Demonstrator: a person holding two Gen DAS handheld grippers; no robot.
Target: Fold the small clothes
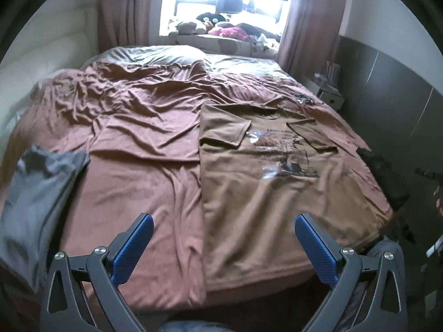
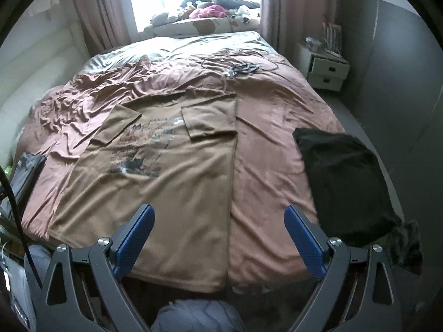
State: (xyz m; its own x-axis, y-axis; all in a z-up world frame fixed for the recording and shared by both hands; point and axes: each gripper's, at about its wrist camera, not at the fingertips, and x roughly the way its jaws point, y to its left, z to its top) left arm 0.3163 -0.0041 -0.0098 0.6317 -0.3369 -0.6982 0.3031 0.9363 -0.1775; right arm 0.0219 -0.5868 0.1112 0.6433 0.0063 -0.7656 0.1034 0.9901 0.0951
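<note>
A tan T-shirt [image 1: 265, 193] with a dark printed graphic lies flat on the bed, both sleeves folded inward over its chest; it also shows in the right wrist view [image 2: 171, 182]. My left gripper [image 1: 224, 221] is open and empty, hovering above the shirt's near left hem. My right gripper [image 2: 218, 213] is open and empty above the shirt's near right edge.
A rumpled brown bed sheet [image 1: 133, 138] covers the bed. A grey garment [image 1: 36, 199] lies at the bed's left edge. A black garment [image 2: 346, 179] lies at the right edge. Small dark items [image 2: 243, 69] lie farther up. A white drawer unit [image 2: 326, 72] stands right.
</note>
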